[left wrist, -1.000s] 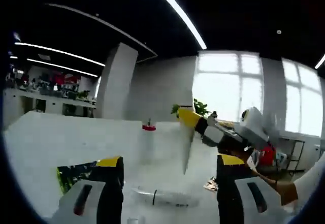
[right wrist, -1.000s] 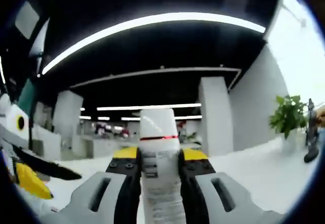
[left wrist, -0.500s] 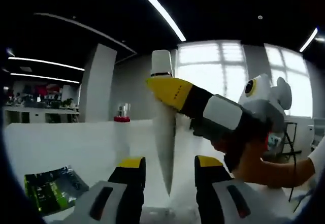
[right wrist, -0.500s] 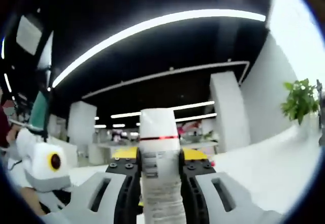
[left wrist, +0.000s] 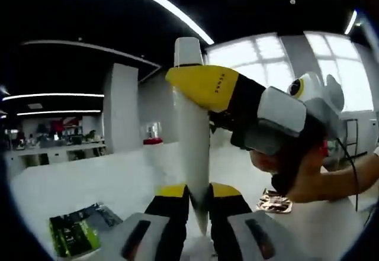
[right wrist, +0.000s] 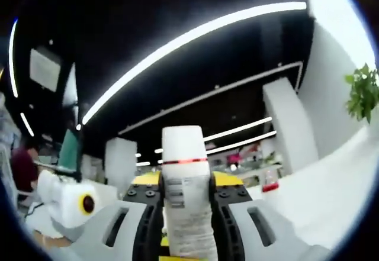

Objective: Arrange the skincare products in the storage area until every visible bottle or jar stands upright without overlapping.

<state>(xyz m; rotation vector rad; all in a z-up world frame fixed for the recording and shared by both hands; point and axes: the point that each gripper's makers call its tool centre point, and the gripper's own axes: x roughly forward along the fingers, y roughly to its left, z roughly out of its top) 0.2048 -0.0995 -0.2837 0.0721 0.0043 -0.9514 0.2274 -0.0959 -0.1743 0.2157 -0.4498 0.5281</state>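
Observation:
A tall white tube (left wrist: pixel 192 148) with a white cap stands upright in mid air above the white table (left wrist: pixel 118 184). My right gripper (left wrist: pixel 207 86) comes in from the right, its yellow-tipped jaws clamped on the tube's upper part, a hand behind it. My left gripper (left wrist: pixel 198 199) rises from below with both jaws pressed against the tube's flat lower end. In the right gripper view the same tube (right wrist: pixel 185 202), with a red ring under its cap and a printed label, sits between the shut jaws of my right gripper (right wrist: pixel 185 193).
A green packet (left wrist: pixel 74 234) lies on the table at lower left. A small red-trimmed jar (left wrist: pixel 153 134) stands farther back, and a foil sachet (left wrist: pixel 275 202) lies at right. A plant (right wrist: pixel 364 92) and a person (right wrist: pixel 23 172) are at the edges.
The right gripper carried the tube in between the left jaws. The left jaws narrowed from wide apart until they meet the tube's lower end.

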